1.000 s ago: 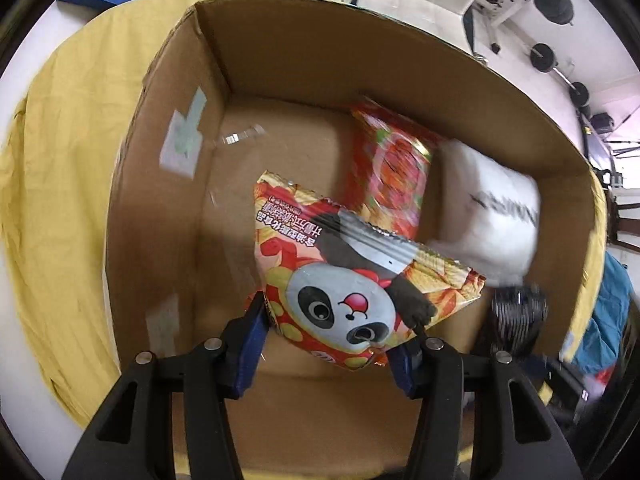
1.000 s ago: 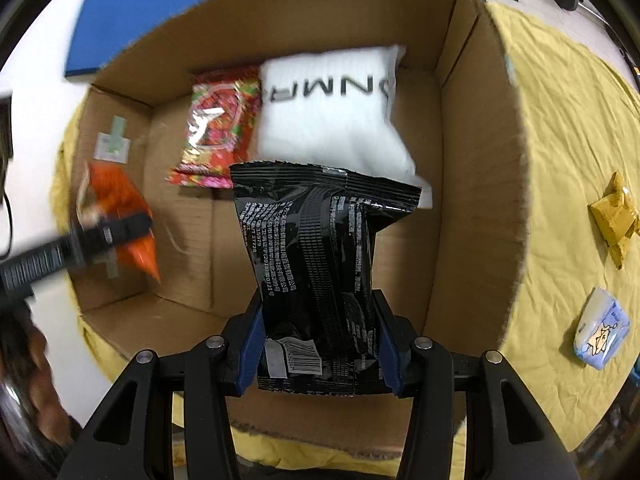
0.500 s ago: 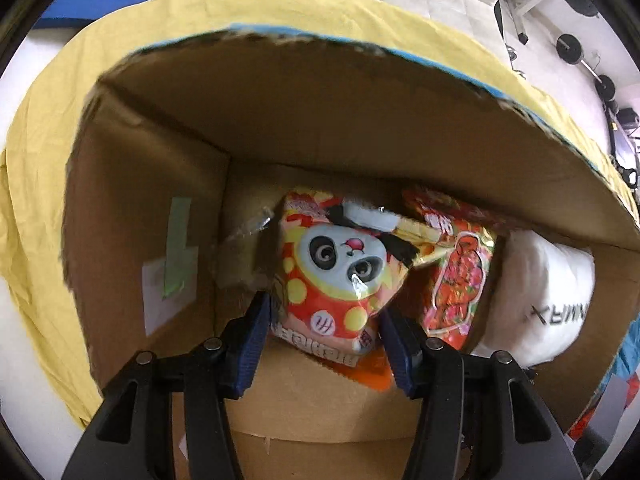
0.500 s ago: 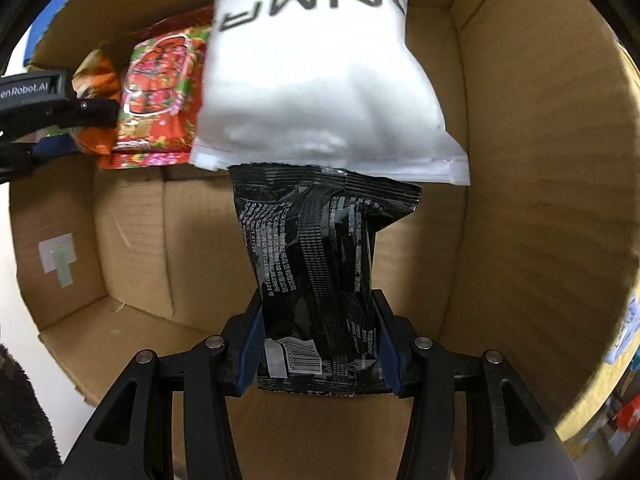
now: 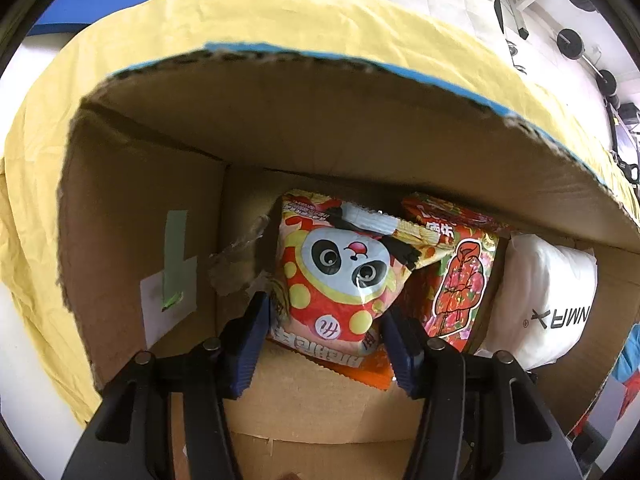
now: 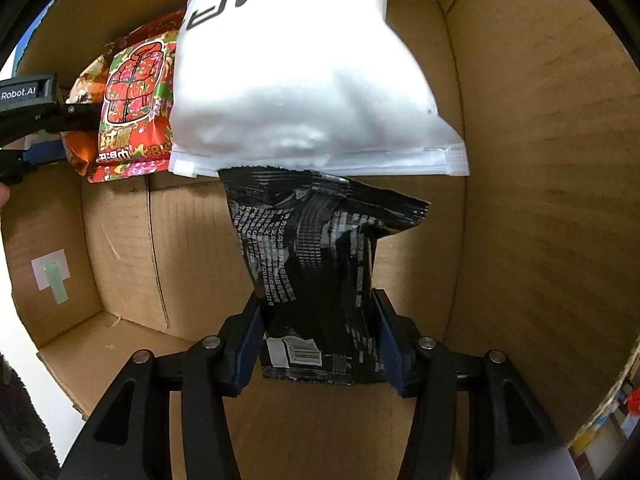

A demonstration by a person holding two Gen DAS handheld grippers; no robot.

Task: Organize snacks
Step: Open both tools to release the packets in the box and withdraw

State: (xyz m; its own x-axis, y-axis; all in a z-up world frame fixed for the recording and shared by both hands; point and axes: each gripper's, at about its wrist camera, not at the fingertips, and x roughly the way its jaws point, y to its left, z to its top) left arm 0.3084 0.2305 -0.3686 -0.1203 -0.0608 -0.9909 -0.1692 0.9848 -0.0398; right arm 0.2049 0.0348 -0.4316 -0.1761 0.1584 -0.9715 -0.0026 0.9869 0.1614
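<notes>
The left gripper is clamped on the panda snack bag, held inside the cardboard box against its far wall; just right of the fingers stands the red floral packet, touching the panda bag, and further right the white pouch; an orange packet shows under the held bag. The right gripper is clamped on the black snack bag — its top edge touches the white pouch straight ahead; left of that lies the red floral packet, with the other gripper at the far left — all within the box.
</notes>
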